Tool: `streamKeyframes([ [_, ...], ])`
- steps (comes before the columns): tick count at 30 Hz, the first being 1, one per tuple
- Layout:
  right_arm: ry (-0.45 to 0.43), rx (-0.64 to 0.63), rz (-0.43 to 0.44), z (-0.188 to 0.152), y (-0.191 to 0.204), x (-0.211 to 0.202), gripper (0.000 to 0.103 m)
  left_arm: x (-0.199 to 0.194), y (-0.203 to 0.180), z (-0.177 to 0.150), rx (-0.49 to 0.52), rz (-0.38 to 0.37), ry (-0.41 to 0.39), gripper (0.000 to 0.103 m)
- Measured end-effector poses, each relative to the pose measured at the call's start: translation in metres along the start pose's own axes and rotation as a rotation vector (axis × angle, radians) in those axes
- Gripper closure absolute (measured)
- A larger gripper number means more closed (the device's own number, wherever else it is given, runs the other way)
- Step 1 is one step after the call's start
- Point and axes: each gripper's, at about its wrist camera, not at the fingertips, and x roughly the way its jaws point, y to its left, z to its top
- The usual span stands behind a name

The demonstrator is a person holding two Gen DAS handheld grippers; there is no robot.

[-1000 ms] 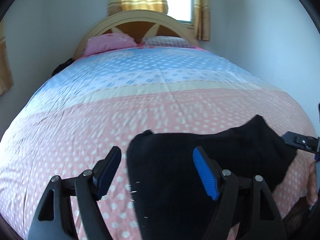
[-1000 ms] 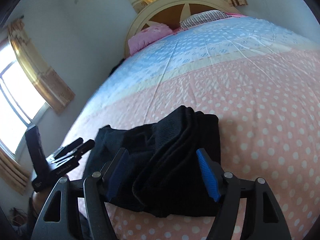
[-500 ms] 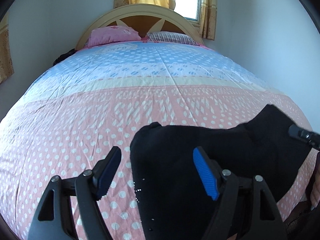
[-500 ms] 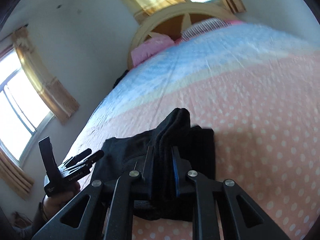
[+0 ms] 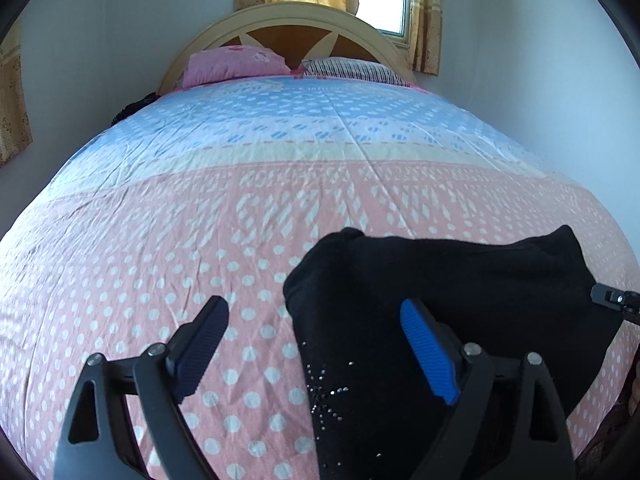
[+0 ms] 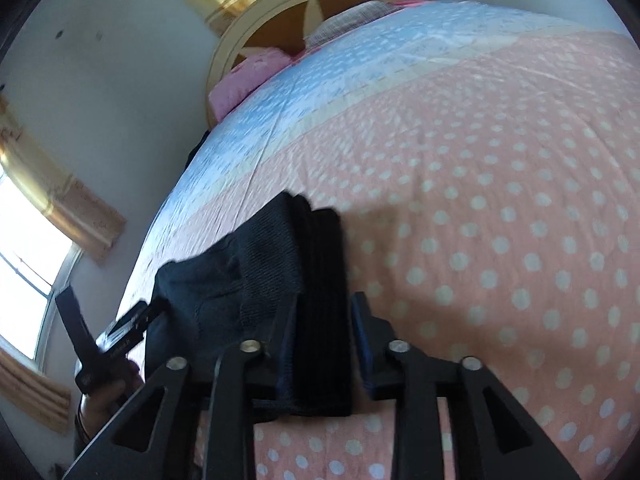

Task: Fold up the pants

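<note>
The black pants (image 5: pixel 460 280) lie folded on the pink dotted bedspread (image 5: pixel 160 260), near its front right corner. My left gripper (image 5: pixel 313 306) hovers over their left edge, its jaws opening wide: one finger is above the sheet, the other above the fabric, with nothing pinched. In the right wrist view the stacked fold of the pants (image 6: pixel 224 292) runs between the fingers of my right gripper (image 6: pixel 323 304). Its jaws are opening, and the pads look eased off the cloth. Each gripper also shows in the other's view: the right gripper (image 5: pixel 616 300), and the left gripper (image 6: pixel 120 332) in a hand.
The bed fills both views. A pink pillow (image 5: pixel 236 62) and a striped pillow (image 5: pixel 352 70) lie against the arched headboard (image 5: pixel 288 26). Walls stand close on both sides, with curtained windows (image 6: pixel 28 248). A dark item (image 5: pixel 132 110) rests by the bed's far left edge.
My right gripper closed tight on the pants' fold, then widened again and rolled. The left gripper's jaws spread wider and sank slightly toward the pants.
</note>
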Motion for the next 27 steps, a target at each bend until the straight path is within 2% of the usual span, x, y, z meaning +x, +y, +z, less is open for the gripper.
streamKeyframes([
  [1,0.0,0.0,0.0,0.0,0.0,0.0,0.07,0.001,0.0,0.0,0.005,0.007,0.001,0.009],
  [3,-0.092,-0.098,-0.017,0.007,0.022,-0.015,0.067,0.002,0.002,-0.001,0.011,0.02,0.006,0.008],
  [4,-0.142,-0.198,0.024,0.015,0.049,-0.02,0.062,0.002,0.003,-0.001,0.006,0.015,0.009,0.008],
  [5,-0.142,-0.198,0.024,0.015,0.049,-0.02,0.06,0.002,0.003,-0.001,0.001,0.011,0.008,0.008],
  [6,-0.143,-0.239,0.064,0.02,0.06,-0.016,0.06,0.001,0.004,-0.001,-0.004,0.009,0.005,0.008],
  [8,-0.09,-0.283,0.131,0.026,0.074,0.003,0.06,0.001,0.002,0.0,0.0,0.009,0.005,0.008],
  [9,-0.045,-0.28,0.114,0.028,0.073,0.018,0.06,0.001,-0.001,0.0,0.008,0.009,0.004,0.008],
  [10,0.052,-0.219,0.0,0.028,0.058,0.048,0.06,0.0,-0.003,0.0,0.015,0.009,0.003,0.008],
  [11,0.052,-0.219,0.0,0.028,0.058,0.048,0.06,0.0,-0.004,0.0,0.021,0.01,0.001,0.008],
  [12,0.068,-0.146,-0.002,0.021,0.036,0.055,0.06,-0.001,-0.005,0.0,0.027,0.01,0.001,0.008],
  [14,0.06,-0.143,-0.008,0.019,0.032,0.05,0.06,0.001,-0.006,-0.001,0.036,0.01,0.005,0.008],
  [15,0.079,-0.148,-0.068,0.017,0.03,0.046,0.06,0.003,-0.005,-0.002,0.04,0.011,0.011,0.007],
  [16,0.072,-0.129,-0.037,0.011,0.025,0.029,0.06,0.004,-0.005,-0.003,0.042,0.008,0.017,0.005],
  [17,0.072,-0.129,-0.037,0.011,0.025,0.029,0.06,0.006,-0.003,-0.004,0.041,0.007,0.022,0.004],
  [19,-0.004,-0.156,-0.042,0.003,0.029,0.001,0.06,0.006,-0.002,-0.005,0.036,0.007,0.02,0.004],
  [20,-0.024,-0.212,-0.052,-0.006,0.039,-0.012,0.06,0.005,-0.002,-0.006,0.034,0.004,0.02,0.004],
  [21,-0.02,-0.239,-0.059,-0.01,0.045,-0.016,0.061,0.004,-0.002,-0.006,0.034,0.003,0.018,0.004],
  [23,0.029,-0.317,-0.081,-0.021,0.057,-0.014,0.085,-0.001,-0.003,-0.007,0.042,0.002,0.01,0.004],
  [26,0.082,-0.367,-0.147,-0.039,0.051,-0.002,0.087,-0.006,-0.006,-0.009,0.054,0.001,0.009,0.004],
  [27,0.083,-0.364,-0.144,-0.041,0.049,-0.001,0.087,-0.008,-0.006,-0.01,0.055,0.002,0.006,0.004],
])
